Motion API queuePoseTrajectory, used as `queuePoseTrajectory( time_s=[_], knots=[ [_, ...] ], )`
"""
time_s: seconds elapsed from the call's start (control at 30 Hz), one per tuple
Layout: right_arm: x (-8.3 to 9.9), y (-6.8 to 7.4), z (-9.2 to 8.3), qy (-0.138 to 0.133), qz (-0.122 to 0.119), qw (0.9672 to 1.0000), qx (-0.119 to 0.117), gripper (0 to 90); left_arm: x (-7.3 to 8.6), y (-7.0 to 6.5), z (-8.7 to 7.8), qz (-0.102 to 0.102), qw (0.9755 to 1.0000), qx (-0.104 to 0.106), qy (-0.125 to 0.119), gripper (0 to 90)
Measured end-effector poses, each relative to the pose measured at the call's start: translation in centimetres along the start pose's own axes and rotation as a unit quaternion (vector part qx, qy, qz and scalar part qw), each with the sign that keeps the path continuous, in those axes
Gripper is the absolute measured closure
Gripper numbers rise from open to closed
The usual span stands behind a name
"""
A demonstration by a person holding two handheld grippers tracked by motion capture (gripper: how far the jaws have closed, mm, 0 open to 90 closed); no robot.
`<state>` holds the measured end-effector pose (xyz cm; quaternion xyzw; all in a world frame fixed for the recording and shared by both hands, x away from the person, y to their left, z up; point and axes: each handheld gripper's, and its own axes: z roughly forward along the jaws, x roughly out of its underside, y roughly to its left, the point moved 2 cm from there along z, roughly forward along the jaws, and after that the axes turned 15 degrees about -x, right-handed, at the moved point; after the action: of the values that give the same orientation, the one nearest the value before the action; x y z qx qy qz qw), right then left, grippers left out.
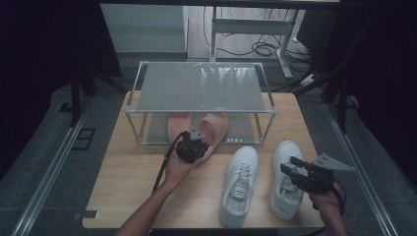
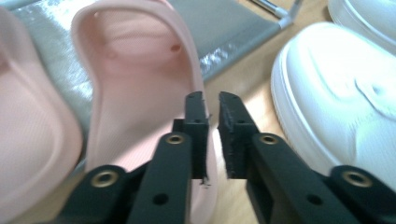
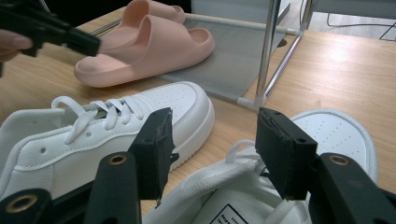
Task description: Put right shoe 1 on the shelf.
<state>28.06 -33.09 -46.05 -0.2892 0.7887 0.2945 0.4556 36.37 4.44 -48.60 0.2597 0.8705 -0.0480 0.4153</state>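
Two pink slides are being put on the lower shelf of the shoe rack [image 1: 269, 111].
One pink slide [image 2: 140, 107] lies half on that shelf's front edge, heel end hanging out over the table, just beside the other slide [image 2: 28, 121]; the left gripper [image 2: 211, 116], its jaws nearly pressed together and empty, is held just off the heel rim. A good finish is judged to need a square push on the heel, so the slide is not skewed. Seen from the right gripper view, the right gripper [image 3: 212, 140] is spread over a white sneaker [image 3: 327, 135] in front of the rack; the high view gives the whole rack, top shelf bare.
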Motion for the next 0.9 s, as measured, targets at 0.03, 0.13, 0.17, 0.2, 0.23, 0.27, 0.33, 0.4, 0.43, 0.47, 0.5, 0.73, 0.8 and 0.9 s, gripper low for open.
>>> queuePoseTrajectory(
  time_s=[0.03,0.13,0.17,0.2,0.23,0.27,0.33,0.4,0.43,0.47,0.5,0.73,0.8,0.9],
  knots=[
    [0.0,0.0,0.0,0.001,0.000,1.0000,0.000,46.5,0.4,0.2,-0.4,0.002,1.0000,0.002,-0.001,87.8],
    [0.0,0.0,0.0,-0.001,0.000,1.0000,0.001,46.6,1.7,0.9,-1.4,0.013,0.9999,0.005,0.001,90.0],
    [0.0,0.0,0.0,0.000,0.000,1.0000,0.001,46.6,2.1,1.1,-1.7,0.015,0.9999,0.004,0.003,90.0],
    [0.0,0.0,0.0,0.000,0.000,1.0000,0.001,46.6,2.4,1.3,-1.8,0.018,0.9998,0.002,0.005,90.0],
    [0.0,0.0,0.0,0.001,0.000,1.0000,0.001,46.6,2.7,1.4,-2.0,0.023,0.9997,-0.001,0.006,90.0],
    [0.0,0.0,0.0,0.000,0.000,1.0000,0.001,46.6,2.9,1.6,-2.0,0.027,0.9996,-0.003,0.007,90.0],
    [0.0,0.1,0.1,0.001,0.001,1.0000,0.001,46.6,3.2,1.9,-1.9,0.033,0.9994,-0.006,0.013,90.0],
    [0.0,0.1,0.2,0.002,0.000,1.0000,0.001,46.6,3.4,2.1,-1.6,0.039,0.9991,-0.010,0.016,90.0],
    [0.0,0.1,0.2,0.002,0.000,1.0000,0.000,46.6,3.4,2.3,-1.4,0.041,0.9989,-0.011,0.020,90.0],
    [0.0,0.2,0.2,0.004,0.000,1.0000,0.000,46.6,3.5,2.3,-1.2,0.041,0.9988,-0.010,0.023,90.0],
    [0.0,0.2,0.2,0.004,0.000,1.0000,0.000,46.6,3.6,2.3,-0.9,0.043,0.9986,-0.010,0.028,90.0],
    [0.1,0.0,0.0,0.000,0.003,1.0000,0.002,46.6,3.9,1.8,-0.4,0.052,0.9980,-0.001,0.035,90.0],
    [0.0,0.0,0.0,0.001,0.000,1.0000,0.002,46.6,3.9,1.7,-0.3,0.052,0.9980,0.002,0.036,90.0],
    [0.0,0.1,0.0,0.000,-0.001,1.0000,0.002,46.6,3.9,1.4,-0.2,0.057,0.9978,0.002,0.034,90.0]
  ],
)
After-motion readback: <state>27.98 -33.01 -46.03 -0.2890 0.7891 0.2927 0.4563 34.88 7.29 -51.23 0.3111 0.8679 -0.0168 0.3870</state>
